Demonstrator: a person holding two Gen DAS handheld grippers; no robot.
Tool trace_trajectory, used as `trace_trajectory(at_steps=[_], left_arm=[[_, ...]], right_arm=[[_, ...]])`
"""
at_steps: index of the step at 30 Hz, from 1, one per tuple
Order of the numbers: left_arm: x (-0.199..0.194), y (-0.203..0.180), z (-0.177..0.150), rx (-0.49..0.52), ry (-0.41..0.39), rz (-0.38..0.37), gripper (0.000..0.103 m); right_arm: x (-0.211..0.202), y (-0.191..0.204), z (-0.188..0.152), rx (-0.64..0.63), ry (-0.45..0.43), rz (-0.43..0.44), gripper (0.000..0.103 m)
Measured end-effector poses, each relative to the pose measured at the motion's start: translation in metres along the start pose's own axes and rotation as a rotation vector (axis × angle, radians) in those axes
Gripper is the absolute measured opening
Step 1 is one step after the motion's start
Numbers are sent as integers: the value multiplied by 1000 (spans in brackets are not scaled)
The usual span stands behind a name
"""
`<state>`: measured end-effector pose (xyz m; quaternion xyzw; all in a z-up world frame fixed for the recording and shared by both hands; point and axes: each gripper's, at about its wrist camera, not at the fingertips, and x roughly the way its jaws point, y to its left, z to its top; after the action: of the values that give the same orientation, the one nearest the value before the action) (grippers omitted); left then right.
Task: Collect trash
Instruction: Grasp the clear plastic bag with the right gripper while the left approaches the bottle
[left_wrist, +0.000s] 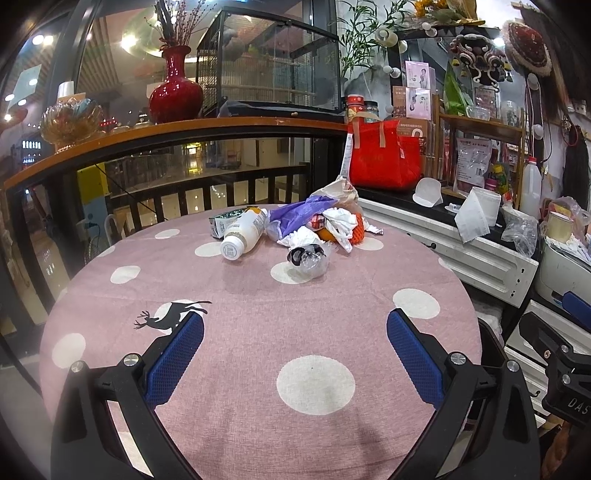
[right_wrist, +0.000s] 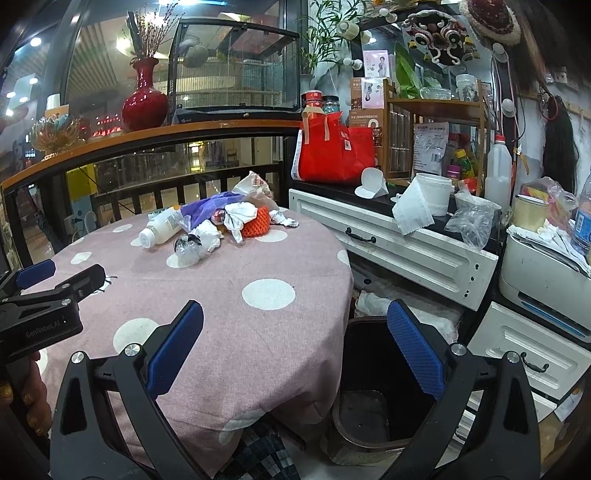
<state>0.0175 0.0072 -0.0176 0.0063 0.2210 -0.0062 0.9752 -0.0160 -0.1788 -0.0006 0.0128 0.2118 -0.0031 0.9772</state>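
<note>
A heap of trash lies at the far side of the round pink dotted table (left_wrist: 258, 332): a white plastic bottle (left_wrist: 243, 230) on its side, a crumpled clear bottle (left_wrist: 308, 260), a purple bag (left_wrist: 299, 210), white crumpled paper (left_wrist: 341, 221) and an orange foam net (left_wrist: 360, 229). My left gripper (left_wrist: 295, 325) is open and empty above the table's near half. My right gripper (right_wrist: 295, 325) is open and empty over the table's right edge, above a dark waste bin (right_wrist: 376, 398) on the floor. The heap (right_wrist: 221, 221) also shows in the right wrist view, as does the left gripper (right_wrist: 48, 284).
A white cabinet (right_wrist: 406, 243) stands to the right of the table with a red bag (right_wrist: 332, 147), a paper roll (right_wrist: 424, 203) and bottles on it. A dark railing (left_wrist: 184, 184) runs behind the table, with a red vase (left_wrist: 175, 88) on its ledge.
</note>
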Motion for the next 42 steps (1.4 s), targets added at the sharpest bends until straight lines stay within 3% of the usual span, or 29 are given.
trace_trajectory(at_steps=[7, 15, 19, 22, 26, 30, 35, 39, 42], left_arm=[[17, 10, -3, -22, 89, 4, 98], [54, 34, 3, -39, 249, -56, 98], [79, 55, 13, -37, 320, -83, 98], [97, 71, 26, -22, 343, -67, 98], [122, 92, 48, -12, 349, -30, 98], [155, 111, 64, -58, 390, -47, 97], [191, 116, 79, -8, 410, 2, 97], [211, 117, 93, 5, 411, -31, 97], [229, 117, 102, 11, 428, -52, 97]], right_arm=[[30, 1, 3, -25, 132, 69, 98], [95, 20, 14, -67, 362, 259, 98], [126, 39, 26, -92, 412, 333, 98], [155, 58, 46, -85, 445, 400, 98], [191, 87, 67, -121, 467, 424, 97], [234, 110, 82, -98, 536, 460, 86], [277, 131, 89, -70, 590, 441, 81], [296, 139, 85, -43, 625, 430, 72], [305, 141, 83, -30, 633, 424, 59]])
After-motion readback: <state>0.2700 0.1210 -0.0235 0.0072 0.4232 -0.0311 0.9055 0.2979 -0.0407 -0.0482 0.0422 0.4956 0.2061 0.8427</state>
